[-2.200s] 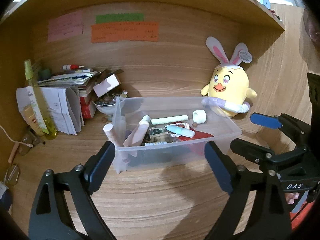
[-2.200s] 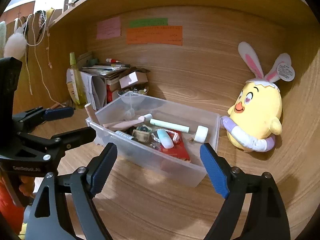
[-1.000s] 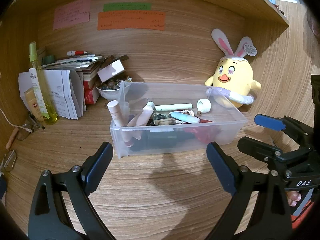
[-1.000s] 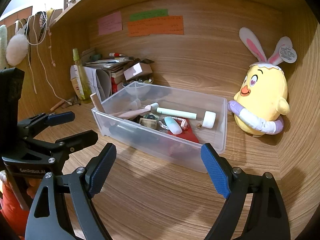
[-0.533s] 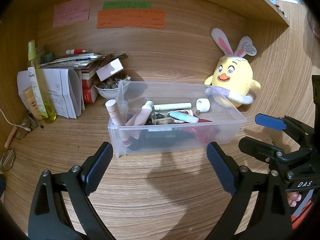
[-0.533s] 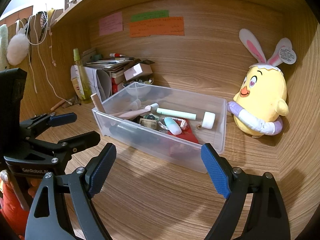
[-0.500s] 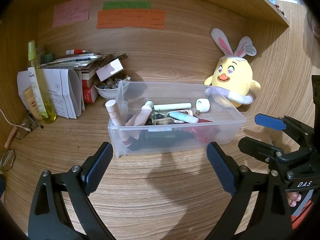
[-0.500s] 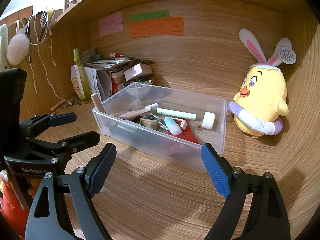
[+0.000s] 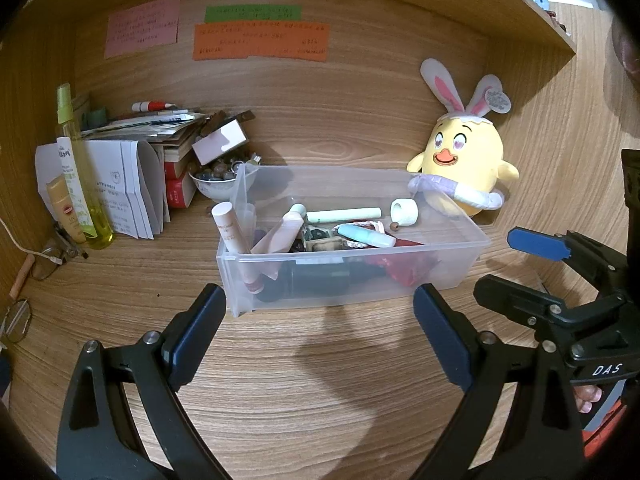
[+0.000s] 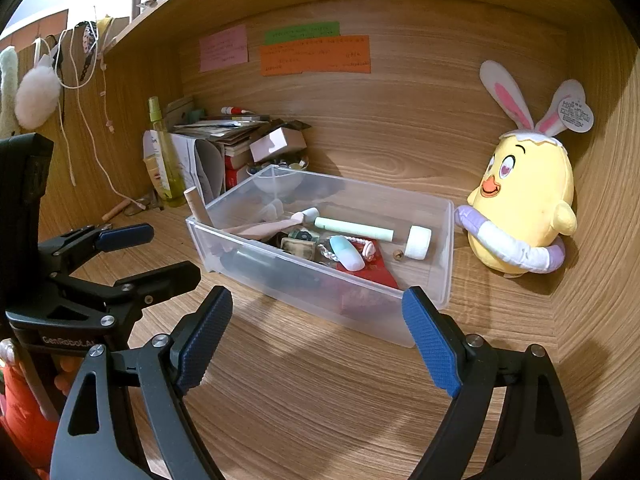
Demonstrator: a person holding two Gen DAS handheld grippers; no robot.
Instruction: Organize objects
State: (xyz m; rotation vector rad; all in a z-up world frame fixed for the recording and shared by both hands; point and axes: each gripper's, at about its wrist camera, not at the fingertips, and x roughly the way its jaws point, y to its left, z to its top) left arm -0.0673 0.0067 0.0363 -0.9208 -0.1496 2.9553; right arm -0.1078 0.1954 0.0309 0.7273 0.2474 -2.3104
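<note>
Item 1, left gripper: my jaws stand wide apart, grasping nothing, held above the wooden desk just short of the bin's near wall.

Item 2, right gripper: likewise spread and empty, facing the bin's near right corner.

Item 3, clear plastic bin: sits mid-desk, near the back panel. Contents already inside: 1 pale green stick, 1 white cap, 1 light blue tube, 1 pink tube leaning at the left end, 1 beige tube propped against the left corner, a red packet, a folded banknote.

Item 4, plush chick: upright, touching the bin's far right corner.

Item 5, left clutter: spray bottle, paper stack, small bowl, all outside the bin.

Step in hand, my judgement: both tools empty with the small things gathered in the bin suits either a pause between pickups or a finished sort; the frames do not settle which. Any further reach would need the jaws clear of the bin's thin rim.

Hard to make out: a dark object low in the bin, blurred by the wall; the bowl's contents; the wall notes' writing. Glasses are cut off at the left edge.
</note>
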